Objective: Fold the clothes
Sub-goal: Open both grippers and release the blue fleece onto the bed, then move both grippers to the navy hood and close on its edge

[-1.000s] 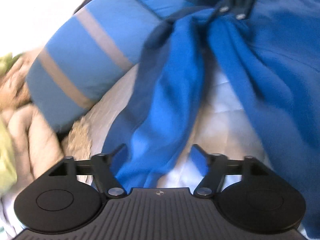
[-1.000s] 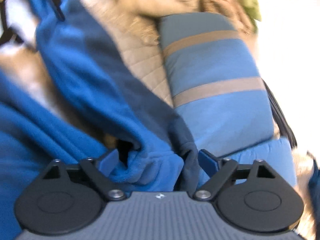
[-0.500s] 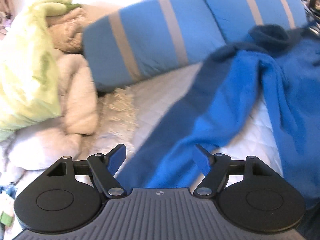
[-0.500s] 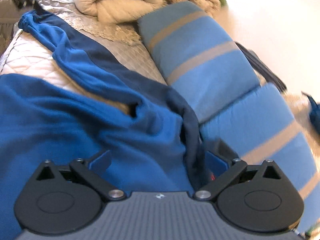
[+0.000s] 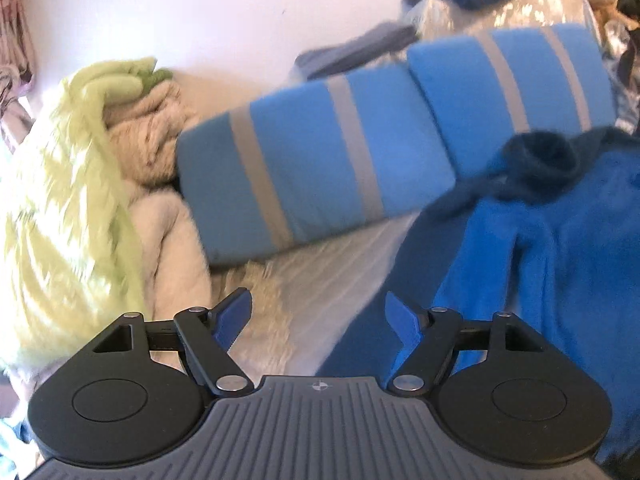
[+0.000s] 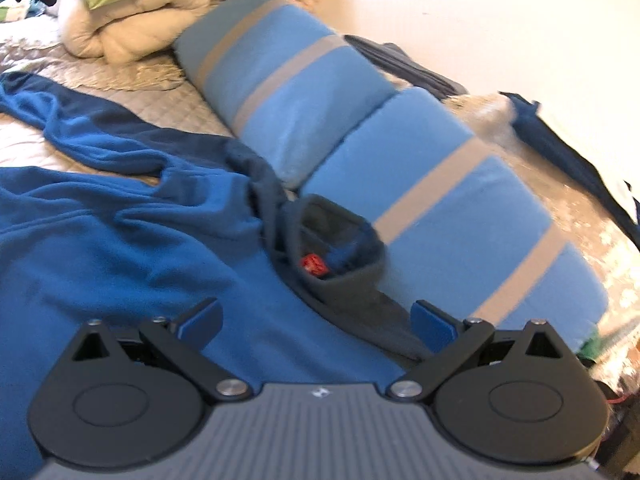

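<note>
The blue sweatshirt (image 6: 120, 248) is spread on the quilted bed (image 5: 332, 280), its dark collar (image 6: 340, 248) touching the striped pillows (image 6: 440, 184). Both the left gripper (image 5: 318, 316) and right gripper (image 6: 316, 320) are held open and empty above it.

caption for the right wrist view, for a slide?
Open right gripper above a blue sweatshirt spread on the bed, its dark collar beside two striped blue pillows.

You see a soft, matt fleece sweatshirt (image 6: 120, 248), smooth cloth pillows (image 5: 312, 160), and a quilted bed cover (image 5: 340, 264).
</note>
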Available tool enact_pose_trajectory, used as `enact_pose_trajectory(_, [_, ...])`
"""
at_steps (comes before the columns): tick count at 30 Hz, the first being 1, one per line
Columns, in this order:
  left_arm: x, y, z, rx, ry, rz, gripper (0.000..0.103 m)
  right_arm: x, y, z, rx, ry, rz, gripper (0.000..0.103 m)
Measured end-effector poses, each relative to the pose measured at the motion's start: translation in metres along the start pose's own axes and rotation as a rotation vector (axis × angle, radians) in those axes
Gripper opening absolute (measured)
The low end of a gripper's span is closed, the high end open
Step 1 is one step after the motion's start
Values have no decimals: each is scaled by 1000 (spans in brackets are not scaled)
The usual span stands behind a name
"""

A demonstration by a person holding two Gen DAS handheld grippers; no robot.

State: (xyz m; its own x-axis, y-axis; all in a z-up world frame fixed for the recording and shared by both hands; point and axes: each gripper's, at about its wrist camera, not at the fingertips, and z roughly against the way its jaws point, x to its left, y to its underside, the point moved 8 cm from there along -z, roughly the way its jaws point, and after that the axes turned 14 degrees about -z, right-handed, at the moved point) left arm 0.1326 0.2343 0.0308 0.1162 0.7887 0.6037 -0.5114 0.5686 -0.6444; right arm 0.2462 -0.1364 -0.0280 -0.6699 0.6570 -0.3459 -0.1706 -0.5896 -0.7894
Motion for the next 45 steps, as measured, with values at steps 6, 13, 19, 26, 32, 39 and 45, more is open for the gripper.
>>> enact_pose_trajectory(6, [-15,-57,-14,-50,40,-15,71,-41,7,15,6,47,-28,103])
enact_pose_trajectory(13, [-28,-127,-35,-121,80,-67,71,-110,7,26,6,135,-117,103])
enact_pose_trajectory(19, [-49,-172,-63,-157,177,-141,71,-159,2,29,1,140,-183,103])
enact_pose_trajectory(26, [-118,-180,-145,-154,386,-194,72,-156,3,-27,50,-18,-142,103])
enact_pose_trajectory(32, [-183,-171,-216,-152,514,-209,72,-114,7,-102,75,-152,-107,100])
enact_pose_trajectory(39, [-233,-175,-266,-217,663,-216,71,-88,-4,-173,64,-242,-132,97])
enact_pose_trajectory(45, [-226,-192,-307,-219,825,222,71,-113,-19,-213,61,-298,-443,98])
